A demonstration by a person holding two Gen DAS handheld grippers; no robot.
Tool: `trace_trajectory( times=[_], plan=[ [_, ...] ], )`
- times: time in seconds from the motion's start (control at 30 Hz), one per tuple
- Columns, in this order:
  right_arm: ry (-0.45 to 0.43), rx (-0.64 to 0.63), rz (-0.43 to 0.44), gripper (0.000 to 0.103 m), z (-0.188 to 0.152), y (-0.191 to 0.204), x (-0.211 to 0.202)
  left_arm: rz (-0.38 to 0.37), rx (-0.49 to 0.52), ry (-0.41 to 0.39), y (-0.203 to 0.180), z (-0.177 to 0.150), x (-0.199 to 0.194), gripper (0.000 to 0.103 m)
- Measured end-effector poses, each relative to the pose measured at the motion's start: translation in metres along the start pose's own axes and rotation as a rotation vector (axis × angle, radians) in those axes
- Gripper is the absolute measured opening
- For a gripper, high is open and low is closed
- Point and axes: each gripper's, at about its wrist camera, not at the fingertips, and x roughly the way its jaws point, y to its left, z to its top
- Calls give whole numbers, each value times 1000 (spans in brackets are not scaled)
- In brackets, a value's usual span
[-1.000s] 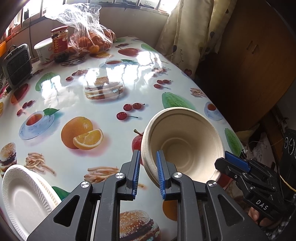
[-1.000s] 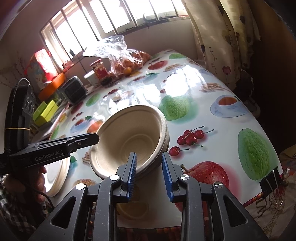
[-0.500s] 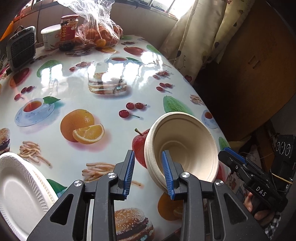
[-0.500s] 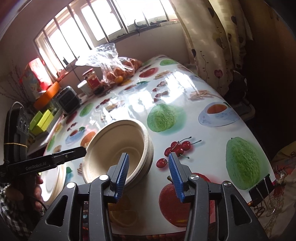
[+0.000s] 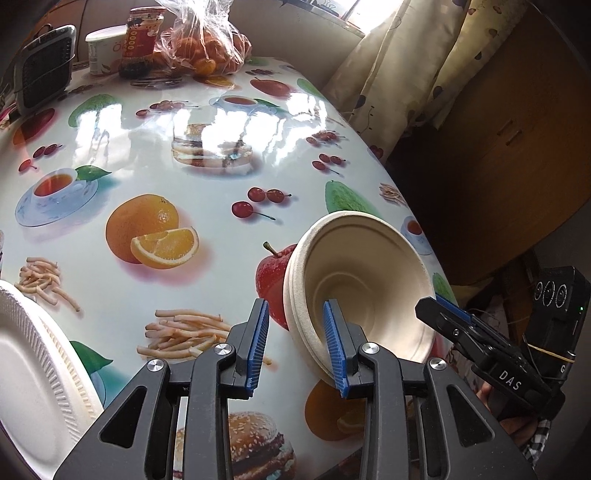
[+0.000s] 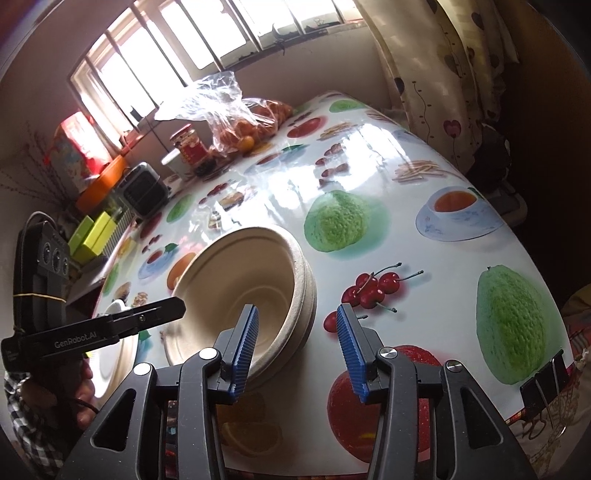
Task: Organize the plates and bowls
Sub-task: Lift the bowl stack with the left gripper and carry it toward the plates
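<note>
We note stacked beige bowls (image 5: pixel 364 291) at lower right of left wrist view, standing on printed tablecloth (image 5: pixel 207 177). Left gripper (image 5: pixel 297 345) released: jaws apart, bowl rim between pads, near pad just inside rim, no pressing seen. Right gripper (image 6: pixel 295 349) likewise unclenched in right wrist view (left pad overlaps bowl wall; whether it touches, we cannot tell). White plates (image 5: pixel 33 376) at lower left edge. Bag of oranges (image 5: pixel 205 48) top centre, beside red jar (image 5: pixel 142 31).
</note>
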Motion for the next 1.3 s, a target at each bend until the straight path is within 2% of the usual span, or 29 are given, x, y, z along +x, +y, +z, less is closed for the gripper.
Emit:
trace_trajectory(
  times=[0.2,0.53,1.3],
  plan=[
    [3,4,18,41,0,1,2,8,0,-2,0,1,0,31],
    [12,0,22,27,0,3,5,12,-1,13,-1,0,5,18],
    [13,12,17,26,0,-3,6,35,18,8,-4,1,6,18]
  ],
)
